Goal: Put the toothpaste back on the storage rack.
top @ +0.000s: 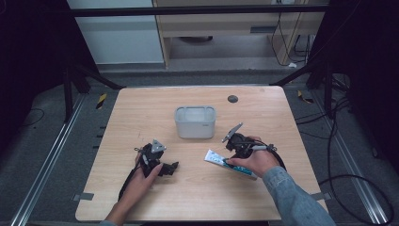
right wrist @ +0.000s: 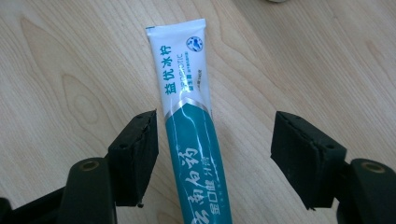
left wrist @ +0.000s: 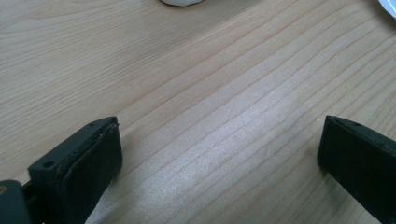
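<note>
While the left gripper (top: 173, 166) rests on the wooden table (top: 141, 108) with jaws spread wide over bare wood, the right gripper (right wrist: 215, 154) straddles a toothpaste tube (right wrist: 191, 135). Its jaws stand open, neither pad pressing the tube, which lies flat near a grey tub (top: 195, 121).

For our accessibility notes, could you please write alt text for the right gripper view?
A white and teal toothpaste tube lies flat on a wooden table, between the right gripper's two open black jaws. The left jaw stands close beside the tube; the right jaw stands well clear.
</note>
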`<act>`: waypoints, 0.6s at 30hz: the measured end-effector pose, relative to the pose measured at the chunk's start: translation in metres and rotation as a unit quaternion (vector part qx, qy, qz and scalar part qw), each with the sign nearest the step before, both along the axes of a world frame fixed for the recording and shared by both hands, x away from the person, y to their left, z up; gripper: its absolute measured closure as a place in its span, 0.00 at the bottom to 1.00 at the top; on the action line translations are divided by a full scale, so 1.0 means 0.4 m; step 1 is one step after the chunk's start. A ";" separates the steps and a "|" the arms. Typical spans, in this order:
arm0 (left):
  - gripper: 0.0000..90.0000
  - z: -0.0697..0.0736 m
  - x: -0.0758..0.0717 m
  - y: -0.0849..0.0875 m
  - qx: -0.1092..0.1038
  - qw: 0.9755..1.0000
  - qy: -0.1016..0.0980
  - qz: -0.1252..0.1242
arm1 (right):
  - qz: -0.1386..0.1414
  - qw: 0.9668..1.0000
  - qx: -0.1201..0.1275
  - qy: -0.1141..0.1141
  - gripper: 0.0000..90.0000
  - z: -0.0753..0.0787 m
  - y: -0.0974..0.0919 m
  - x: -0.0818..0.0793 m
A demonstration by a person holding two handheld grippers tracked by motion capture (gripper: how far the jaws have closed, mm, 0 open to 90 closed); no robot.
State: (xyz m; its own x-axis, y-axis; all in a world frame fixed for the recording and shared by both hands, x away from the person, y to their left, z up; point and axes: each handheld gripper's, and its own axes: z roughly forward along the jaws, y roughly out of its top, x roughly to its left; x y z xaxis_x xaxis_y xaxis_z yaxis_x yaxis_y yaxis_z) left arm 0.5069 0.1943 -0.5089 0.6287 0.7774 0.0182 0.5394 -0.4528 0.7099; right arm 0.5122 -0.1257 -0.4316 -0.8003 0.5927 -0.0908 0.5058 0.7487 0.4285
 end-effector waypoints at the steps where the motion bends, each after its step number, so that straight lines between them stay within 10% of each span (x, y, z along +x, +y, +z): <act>1: 0.00 0.000 0.000 0.000 0.000 1.000 0.000 0.000 | 0.001 1.000 -0.003 0.001 0.33 -0.003 0.003 0.000; 18: 0.00 0.000 -0.001 0.000 0.000 1.000 0.000 0.000 | 0.027 0.999 -0.004 0.021 0.39 -0.001 0.029 0.026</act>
